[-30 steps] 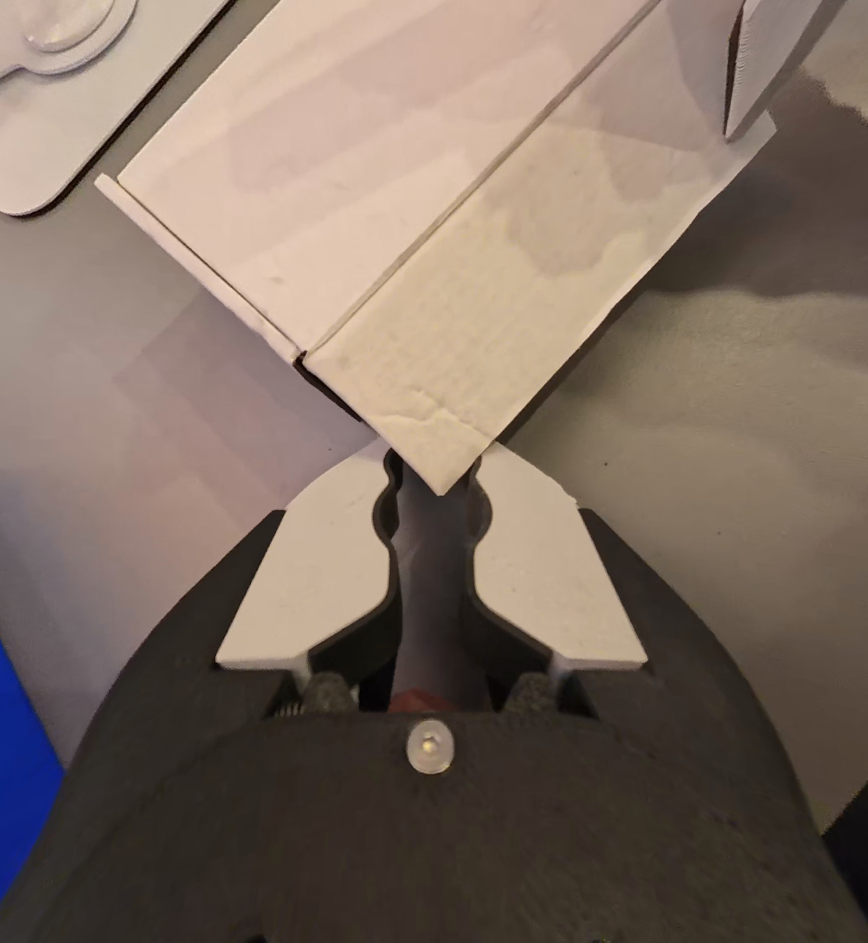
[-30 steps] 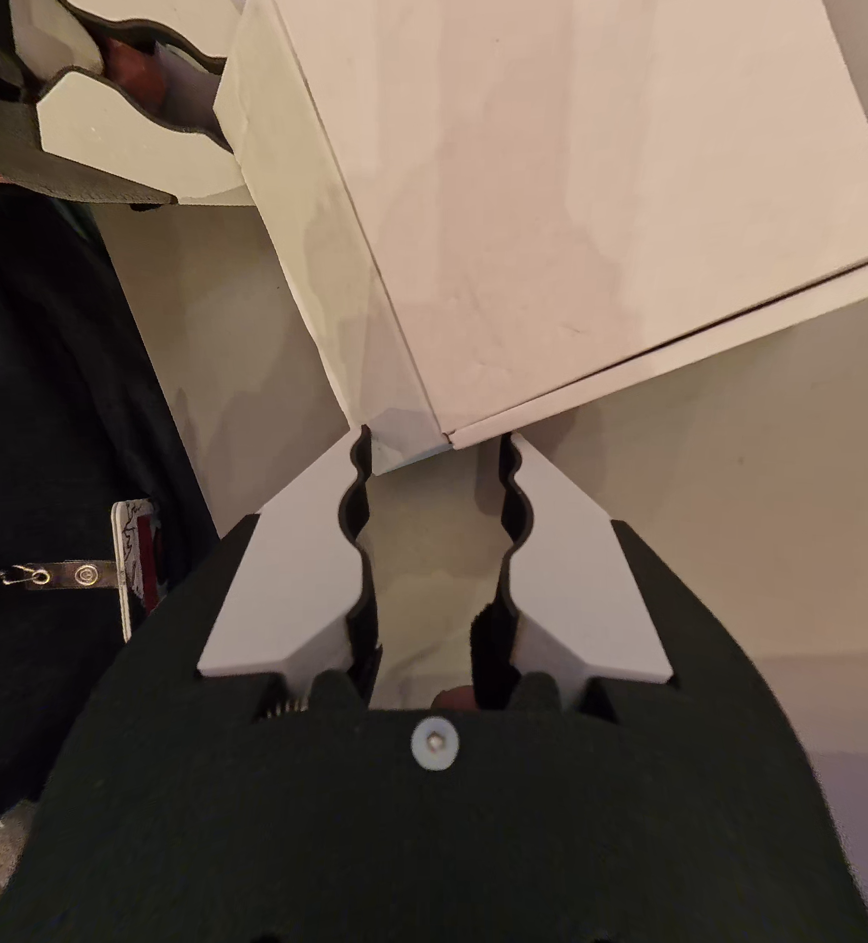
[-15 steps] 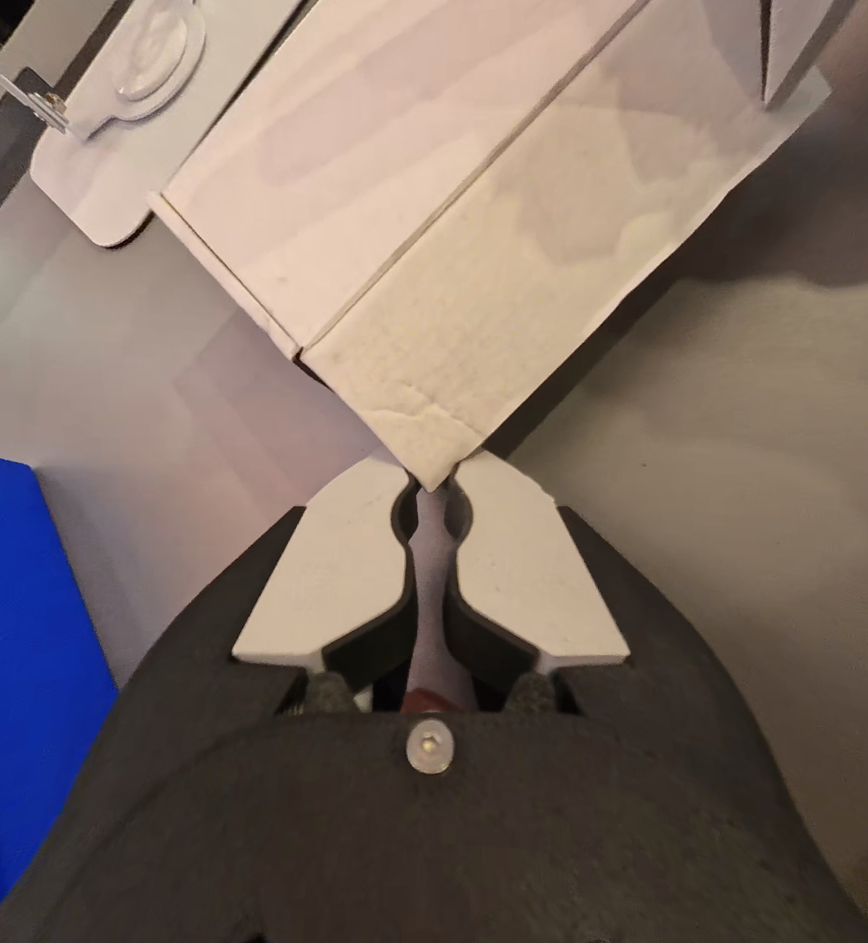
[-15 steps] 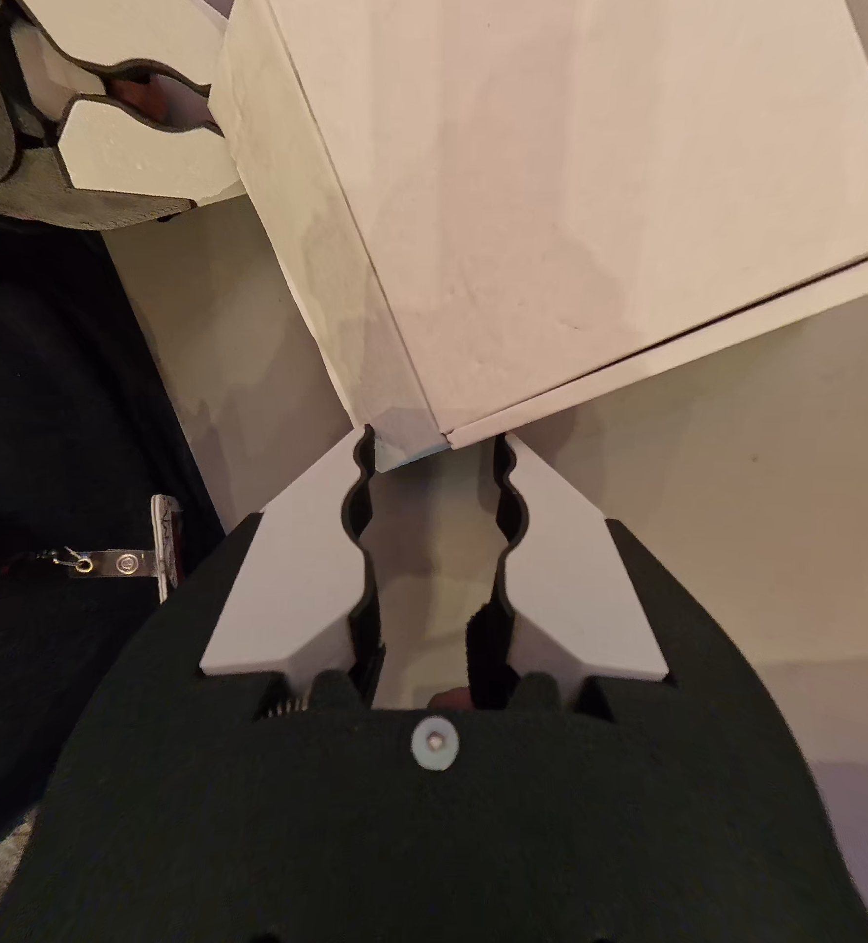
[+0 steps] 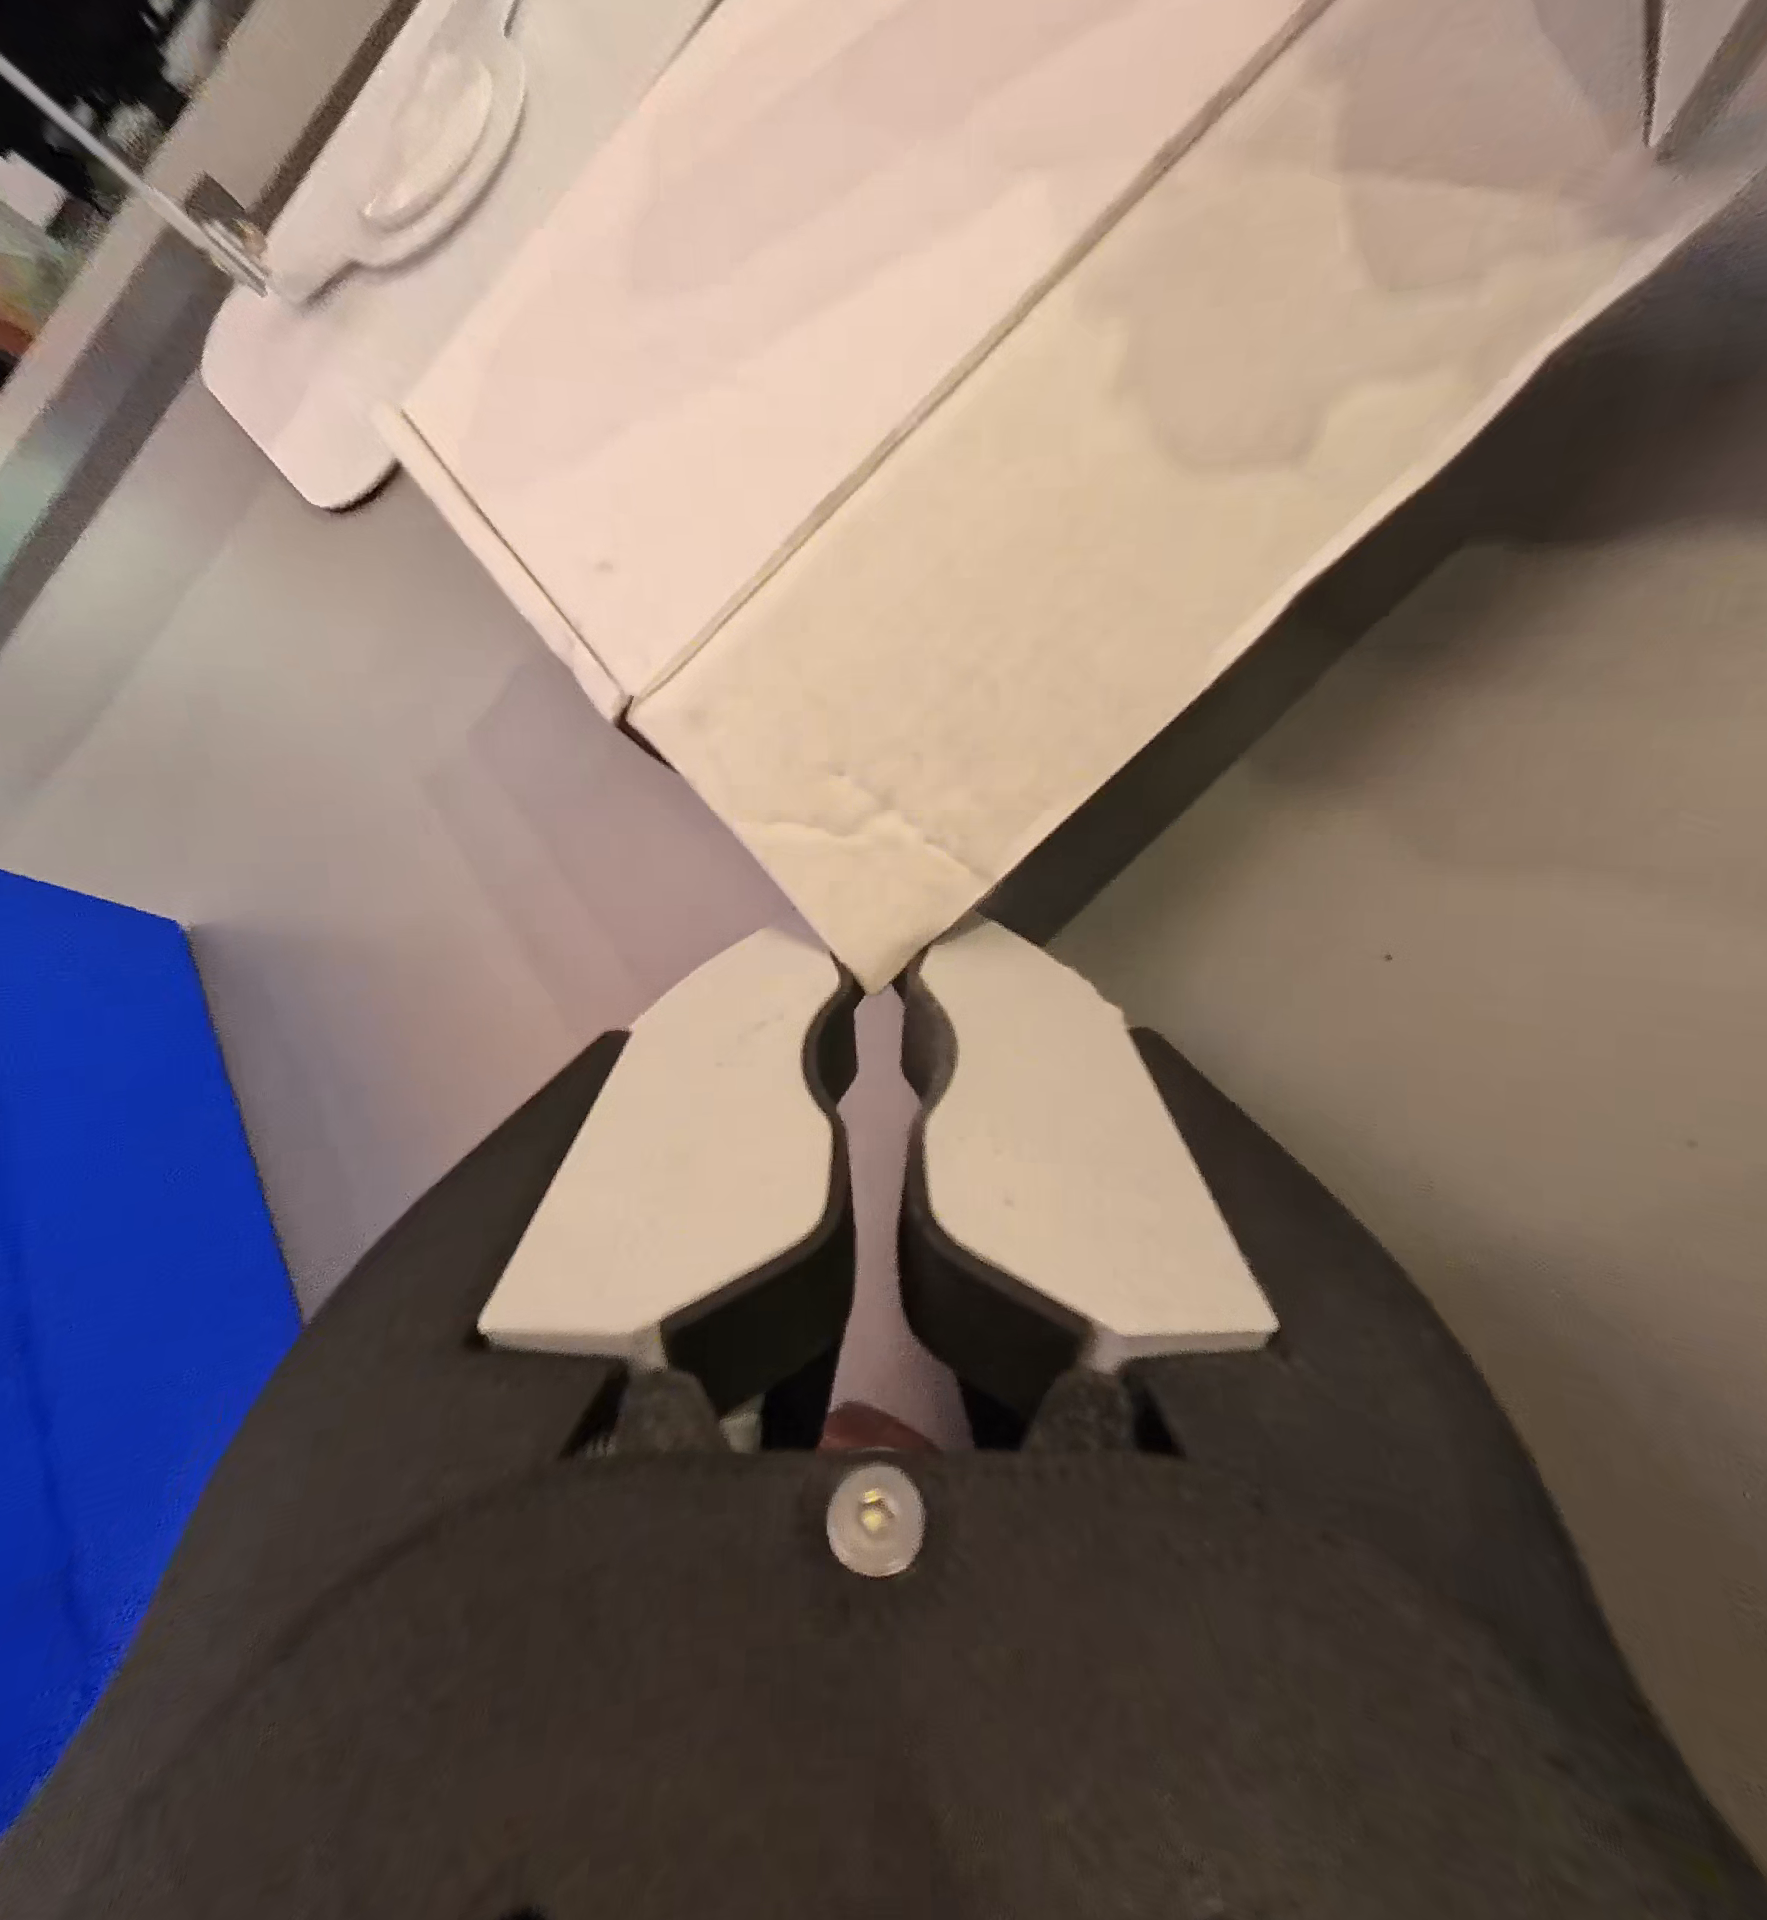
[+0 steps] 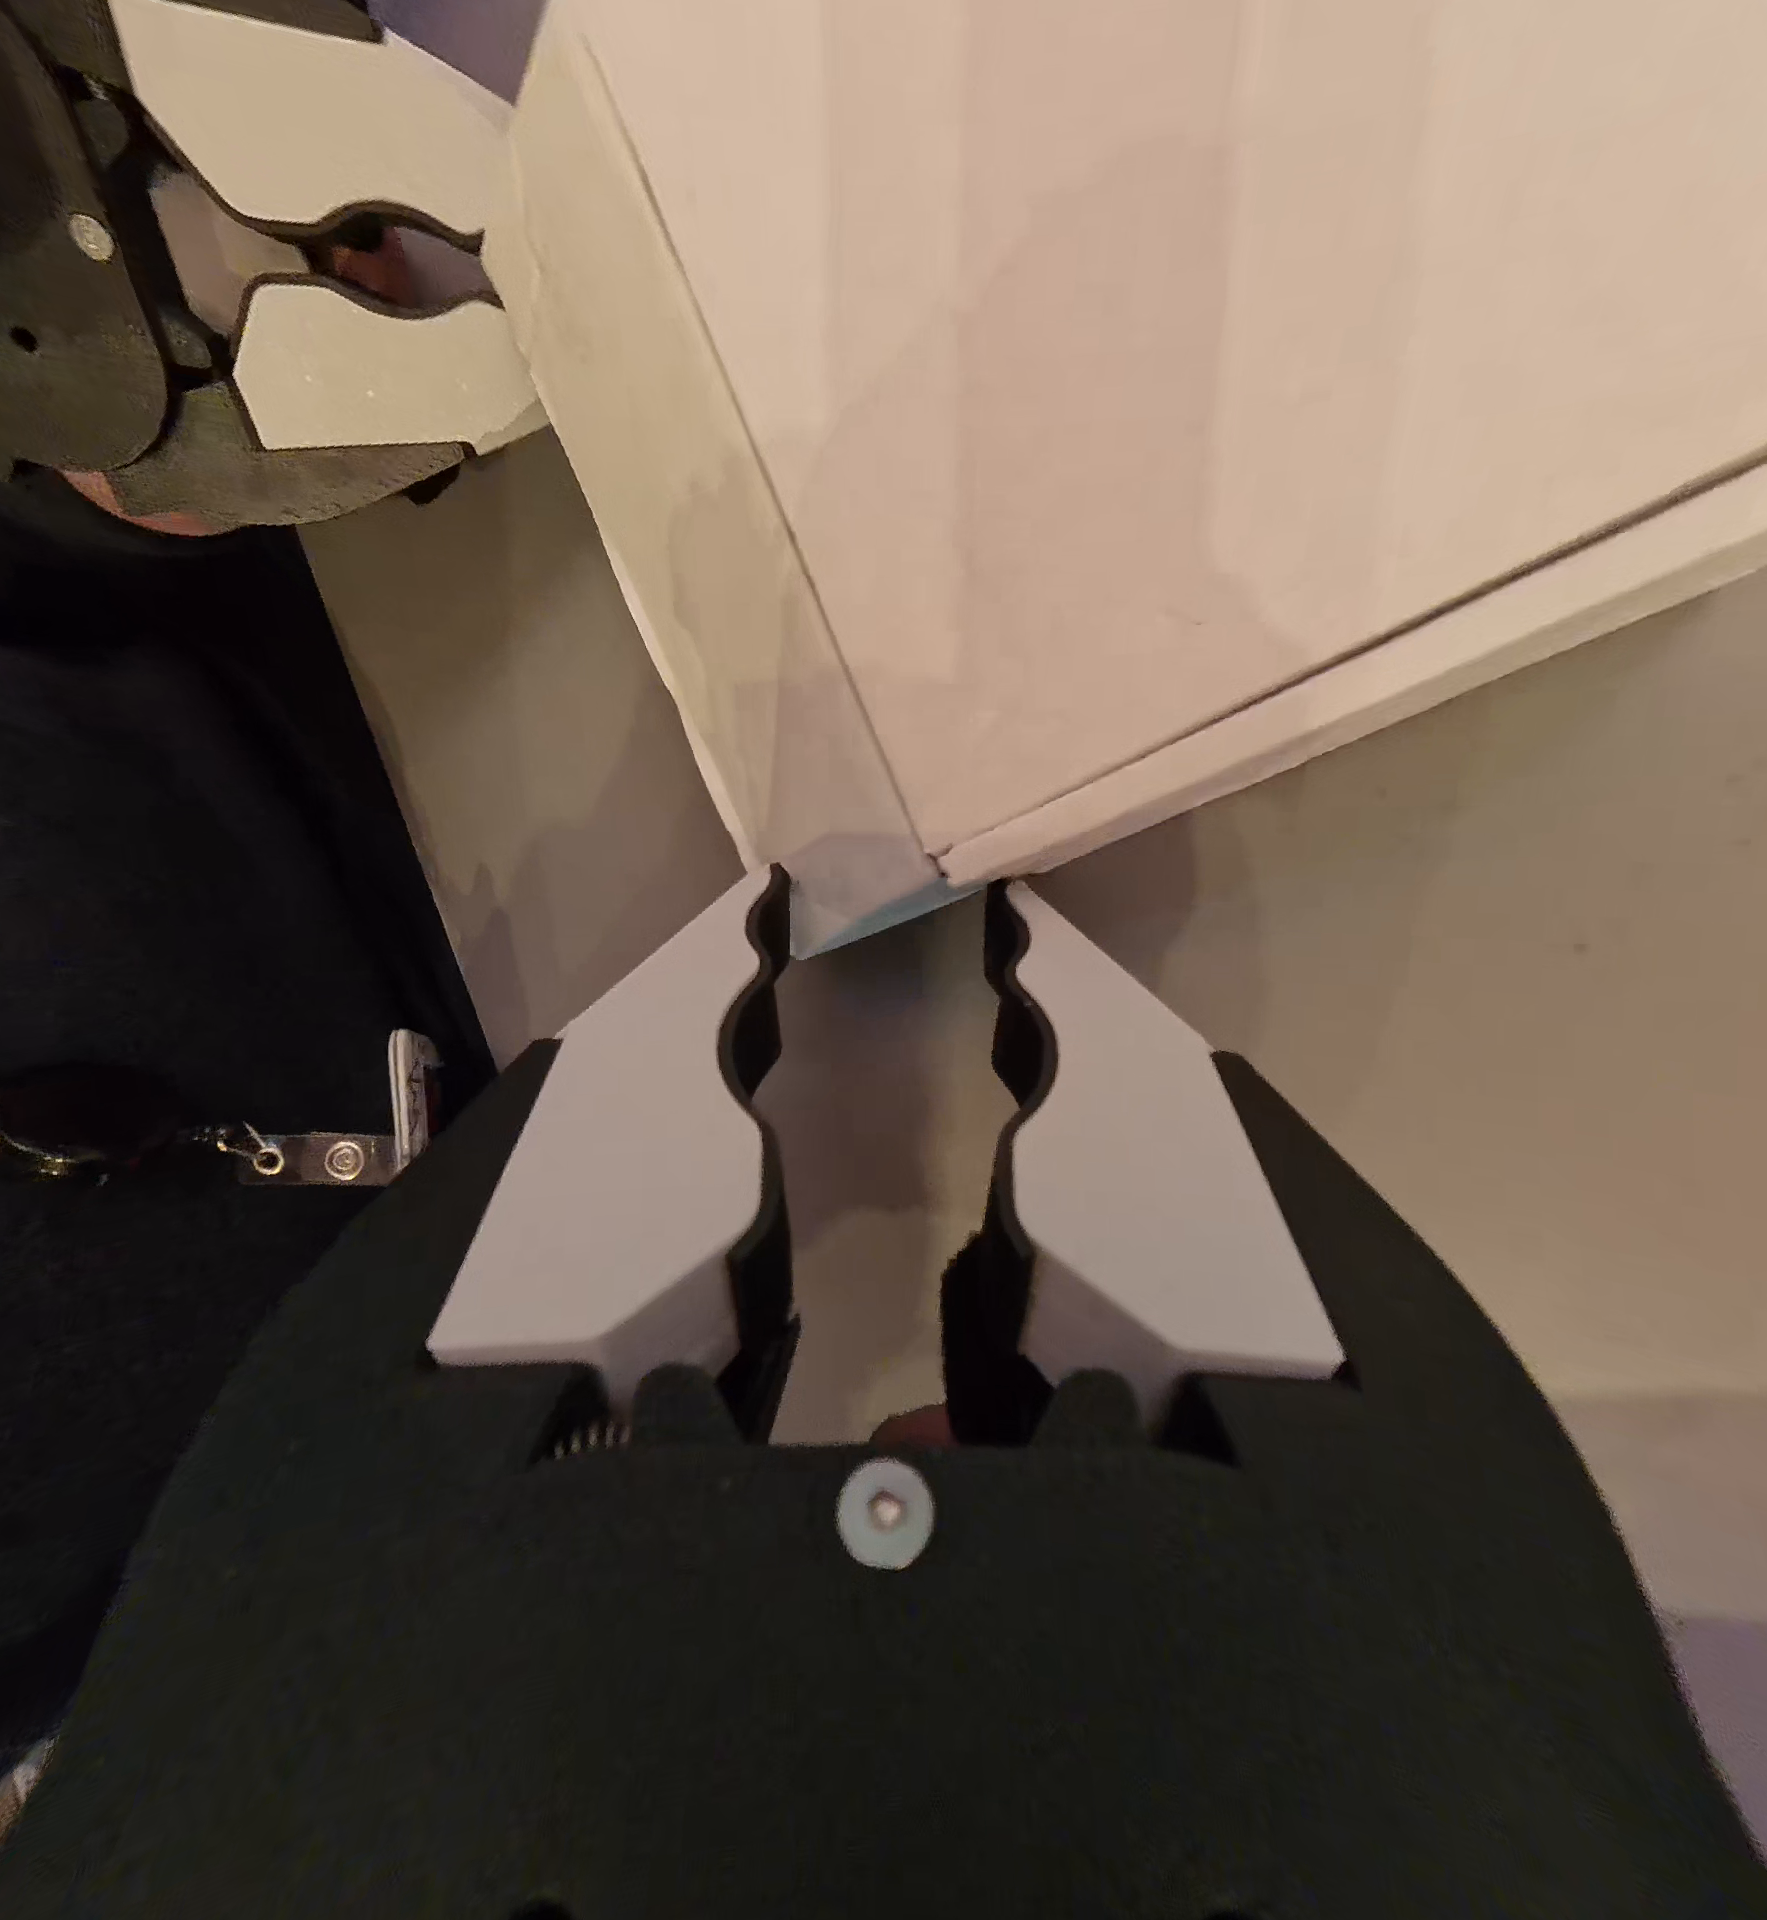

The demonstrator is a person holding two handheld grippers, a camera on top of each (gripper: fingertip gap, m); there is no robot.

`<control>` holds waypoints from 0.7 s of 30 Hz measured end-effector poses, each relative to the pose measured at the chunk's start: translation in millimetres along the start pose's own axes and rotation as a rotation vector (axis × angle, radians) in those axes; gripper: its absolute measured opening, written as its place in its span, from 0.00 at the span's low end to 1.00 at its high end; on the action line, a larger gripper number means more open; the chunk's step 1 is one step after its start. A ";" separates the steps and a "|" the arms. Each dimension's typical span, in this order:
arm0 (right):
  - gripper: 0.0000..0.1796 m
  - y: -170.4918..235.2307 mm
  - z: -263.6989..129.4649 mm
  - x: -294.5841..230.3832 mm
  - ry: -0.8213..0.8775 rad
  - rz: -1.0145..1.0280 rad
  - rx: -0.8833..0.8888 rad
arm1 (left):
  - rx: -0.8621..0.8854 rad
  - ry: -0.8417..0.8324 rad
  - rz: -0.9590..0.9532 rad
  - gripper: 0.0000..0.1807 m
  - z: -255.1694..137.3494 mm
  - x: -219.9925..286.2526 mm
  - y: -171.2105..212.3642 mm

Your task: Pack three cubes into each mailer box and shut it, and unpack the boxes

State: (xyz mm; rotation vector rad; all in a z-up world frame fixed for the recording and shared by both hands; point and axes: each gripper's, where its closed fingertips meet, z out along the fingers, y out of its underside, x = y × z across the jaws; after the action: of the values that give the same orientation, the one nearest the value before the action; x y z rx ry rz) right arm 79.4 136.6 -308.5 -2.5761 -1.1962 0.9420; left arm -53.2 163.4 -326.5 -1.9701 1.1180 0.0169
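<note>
A closed white mailer box lies on the grey table; no cubes show. My left gripper is nearly shut, its tips pinching the box's near corner. In the right wrist view the box fills the upper part. My right gripper is open, with another box corner sitting between its fingertips, against the left one. The left gripper shows at the upper left there, tips against the box's far corner.
A blue object sits at the left edge of the left wrist view. A flat white plate with a round boss lies behind the box. A person in dark clothing with a clipped badge stands at the table's left side.
My left gripper's jaws have narrowed onto the box corner. The left view has swung, bringing the blue object and white plate further in. The right gripper stays open at its corner.
</note>
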 end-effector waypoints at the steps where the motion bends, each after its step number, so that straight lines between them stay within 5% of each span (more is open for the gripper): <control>1: 0.20 -1.5 -1.5 -0.2 0.005 0.003 0.014 | -0.003 0.023 -0.022 0.01 0.4 0.1 0.3; 7: 0.29 -5.2 -8.7 -2.5 0.091 -0.091 0.110 | -0.020 0.063 -0.083 0.00 2.7 -0.6 1.0; 12: 0.26 -3.5 -6.7 -3.1 0.130 -0.119 0.133 | -0.023 0.011 -0.041 0.06 6.0 -5.9 -2.0; 21: 0.19 -1.9 -8.6 2.3 0.117 -0.042 0.151 | -0.035 -0.170 0.122 0.01 7.7 -17.4 -3.8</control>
State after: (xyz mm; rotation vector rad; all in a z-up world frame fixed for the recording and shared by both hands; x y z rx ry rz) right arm 84.5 140.6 -302.0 -2.4415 -1.0991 0.8269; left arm -58.1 181.6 -322.1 -1.8896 1.1304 0.2649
